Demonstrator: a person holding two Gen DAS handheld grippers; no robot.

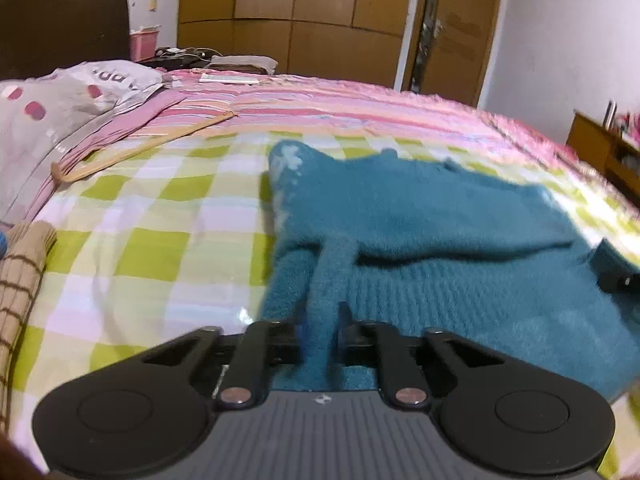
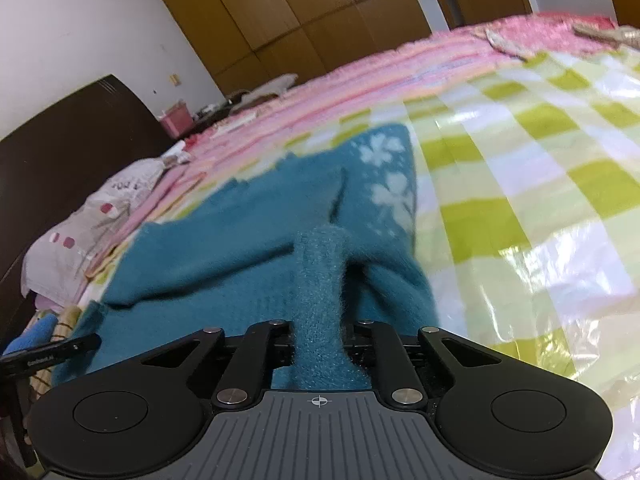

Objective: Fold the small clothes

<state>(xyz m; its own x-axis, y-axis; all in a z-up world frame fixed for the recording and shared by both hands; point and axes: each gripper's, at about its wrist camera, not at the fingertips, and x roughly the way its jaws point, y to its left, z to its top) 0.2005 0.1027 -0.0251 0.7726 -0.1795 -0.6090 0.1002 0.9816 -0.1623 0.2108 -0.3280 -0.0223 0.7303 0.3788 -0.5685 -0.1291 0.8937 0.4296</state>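
A teal fuzzy sweater with white flower patterns lies on the green-and-white checked bed cover. My left gripper is shut on a pinched fold of the sweater's near edge, which runs up between the fingers. In the right wrist view the same sweater spreads ahead, and my right gripper is shut on another raised fold of it. The right gripper's tip also shows at the right edge of the left wrist view. Both sets of fingertips are hidden by the cloth.
A wooden hanger lies at the back left beside a grey pillow. A tan checked garment lies at the left edge. A pink striped blanket covers the far bed. Wooden wardrobes stand behind.
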